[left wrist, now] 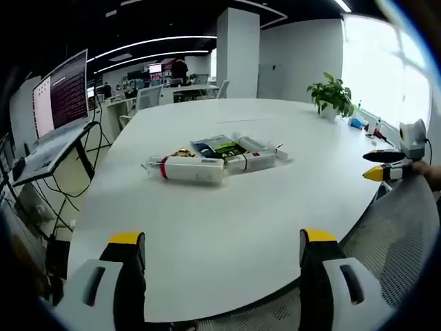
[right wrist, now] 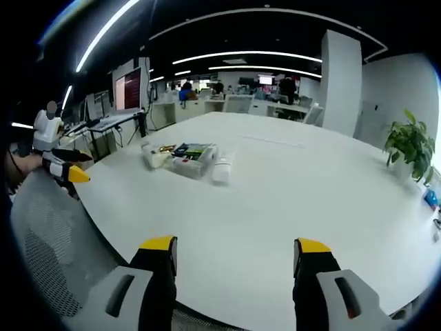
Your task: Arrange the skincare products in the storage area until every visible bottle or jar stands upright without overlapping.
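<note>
Skincare products (left wrist: 217,160) lying jumbled mid-bench, well apart from both grippers; labels too small to read. Left gripper (left wrist: 222,247) and right gripper (right wrist: 235,252) low over near bench (left wrist: 227,227) edge, fingers spread wide, holding nothing. Broad bare white surface all around the pile.

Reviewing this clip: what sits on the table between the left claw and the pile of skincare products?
Nothing: in the left gripper view, bare white table separates the open left claw from the skincare products, which lie on their sides.
</note>
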Tool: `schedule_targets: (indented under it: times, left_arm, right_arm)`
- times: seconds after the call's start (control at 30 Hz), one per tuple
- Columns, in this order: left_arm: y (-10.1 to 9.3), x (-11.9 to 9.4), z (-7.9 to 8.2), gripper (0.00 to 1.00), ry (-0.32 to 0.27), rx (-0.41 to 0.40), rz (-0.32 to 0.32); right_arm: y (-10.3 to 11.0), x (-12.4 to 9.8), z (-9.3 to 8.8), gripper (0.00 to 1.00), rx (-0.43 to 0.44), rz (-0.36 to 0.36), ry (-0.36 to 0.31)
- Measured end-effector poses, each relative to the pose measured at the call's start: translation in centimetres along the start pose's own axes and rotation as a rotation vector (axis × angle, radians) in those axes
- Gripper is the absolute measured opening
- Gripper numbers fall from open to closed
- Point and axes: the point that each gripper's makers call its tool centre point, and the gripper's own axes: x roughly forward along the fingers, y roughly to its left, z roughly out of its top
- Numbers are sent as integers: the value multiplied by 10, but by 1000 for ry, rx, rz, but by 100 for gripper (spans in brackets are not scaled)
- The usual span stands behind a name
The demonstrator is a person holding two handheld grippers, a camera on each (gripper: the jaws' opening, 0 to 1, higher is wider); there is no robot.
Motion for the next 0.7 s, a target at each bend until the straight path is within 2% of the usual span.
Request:
schedule_targets:
  times: [0.1, 0.13, 0.2, 0.37, 0.43, 0.53, 0.63, 0.7]
  left_arm:
    - [3, 0, 2, 89, -9, -36, -20]
    - [4, 0, -2, 90, 24, -30, -18]
    - [6, 2, 1, 92, 40, -13, -32]
    - [9, 11, 16, 94, 5, 2, -73]
    - [12, 16, 15, 94, 21, 17, -88]
    - [4, 19, 13, 94, 24, 26, -129]
    - [-1, 18, 9, 94, 30, 37, -156]
    - [-1, 19, 7, 93, 29, -1, -181]
  right_arm:
    - [-4, -2, -3, 67, -22, -18, 31]
    - [-9, -4, -7, 65, -70, -44, 72]
    - [-9, -4, -5, 62, -122, -51, 81]
    - [-19, -1, 10, 66, -62, -50, 60]
    - [-31, 1, 16, 66, -60, -78, 59]
    - [-39, 5, 26, 66, -32, -97, 51]
    - [-40, 13, 38, 66, -42, -86, 40]
    - [-38, 18, 45, 65, -36, -72, 36]
